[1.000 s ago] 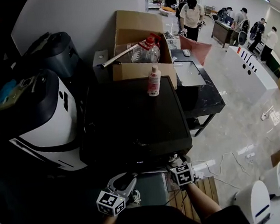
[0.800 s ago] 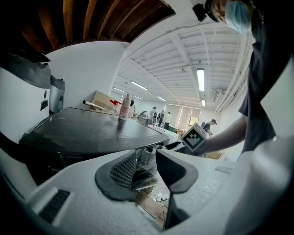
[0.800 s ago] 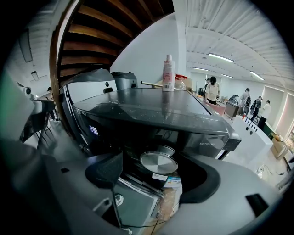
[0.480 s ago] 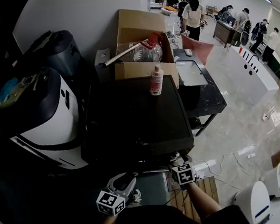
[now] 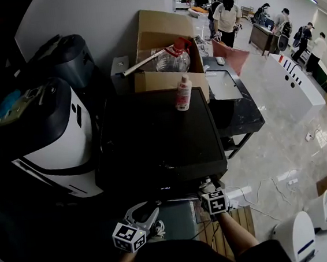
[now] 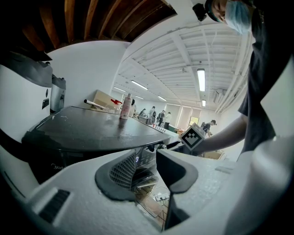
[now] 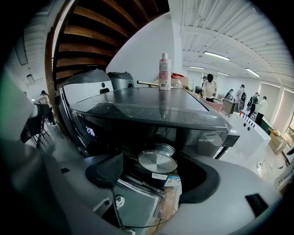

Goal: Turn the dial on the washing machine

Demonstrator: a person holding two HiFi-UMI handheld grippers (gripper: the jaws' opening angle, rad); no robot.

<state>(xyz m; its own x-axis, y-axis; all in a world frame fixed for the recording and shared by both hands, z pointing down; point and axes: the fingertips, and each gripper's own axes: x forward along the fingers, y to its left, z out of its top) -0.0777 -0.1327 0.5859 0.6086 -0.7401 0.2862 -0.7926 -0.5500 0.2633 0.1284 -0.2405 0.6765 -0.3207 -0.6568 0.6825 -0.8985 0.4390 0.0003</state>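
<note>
The black washing machine [image 5: 153, 140] fills the middle of the head view, and its front panel [image 7: 151, 128] faces the right gripper view. A round silver dial [image 7: 157, 161] sticks out low on that panel. My right gripper [image 7: 154, 161] is open, with the dial between its jaws and a gap showing on both sides. In the head view the right gripper [image 5: 207, 187] sits at the machine's front right corner and hides the dial. My left gripper [image 5: 150, 208] hangs open and empty below the front edge, left of the right one; it [image 6: 146, 158] looks along the panel.
A pink-and-white bottle [image 5: 182, 93] stands at the back of the machine's top. A cardboard box [image 5: 163, 46] holding a large jug is behind it. A white and dark appliance [image 5: 54, 145] stands at the left and a dark table [image 5: 240, 111] at the right. Several people stand far off.
</note>
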